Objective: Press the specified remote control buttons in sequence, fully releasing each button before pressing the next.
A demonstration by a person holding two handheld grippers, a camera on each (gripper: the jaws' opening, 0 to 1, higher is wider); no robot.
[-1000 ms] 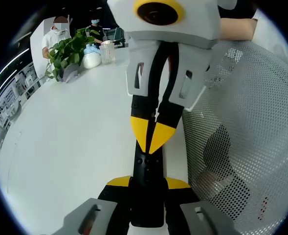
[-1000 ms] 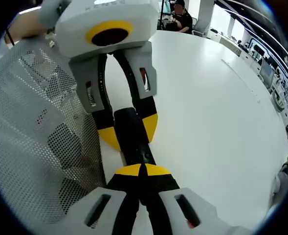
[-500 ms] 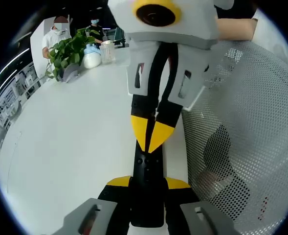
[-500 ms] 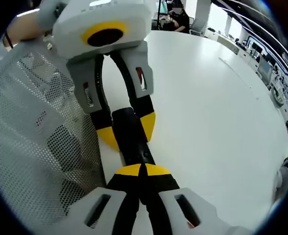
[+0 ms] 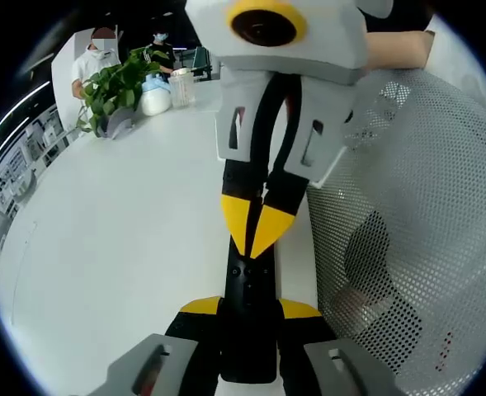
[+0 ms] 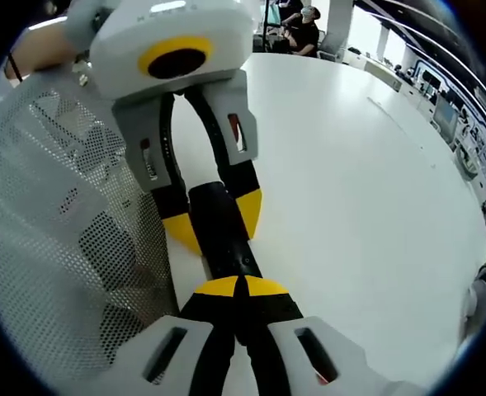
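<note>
Two handheld grippers meet over a slim black remote control [image 5: 247, 318] on a white table [image 5: 110, 247]; the left gripper view takes in a leafy potted plant [image 5: 115, 87], a white jar [image 5: 154, 101] and a clear cup [image 5: 181, 87] at the far edge of the table, with two people behind them; the right gripper view looks the opposite way, across a bare sweep of table [image 6: 350, 190] to a seated person in dark clothes at the far end. A white mesh chair back [image 5: 416, 239] stands just beside the table edge, right of the remote in the left gripper view and on the left [image 6: 61, 247] in the right gripper view. The remote is long and narrow, with small buttons faintly visible on its upper face [image 6: 226, 239]. The left gripper [image 5: 249, 309] is clamped on one end of the remote, a yellow-tipped jaw on each side. The right gripper [image 6: 238, 289] has its jaws closed together; their joined yellow tips rest on the remote's top face; seen from the left gripper view, the same right gripper [image 5: 257, 239] points down at the remote's button area.
</note>
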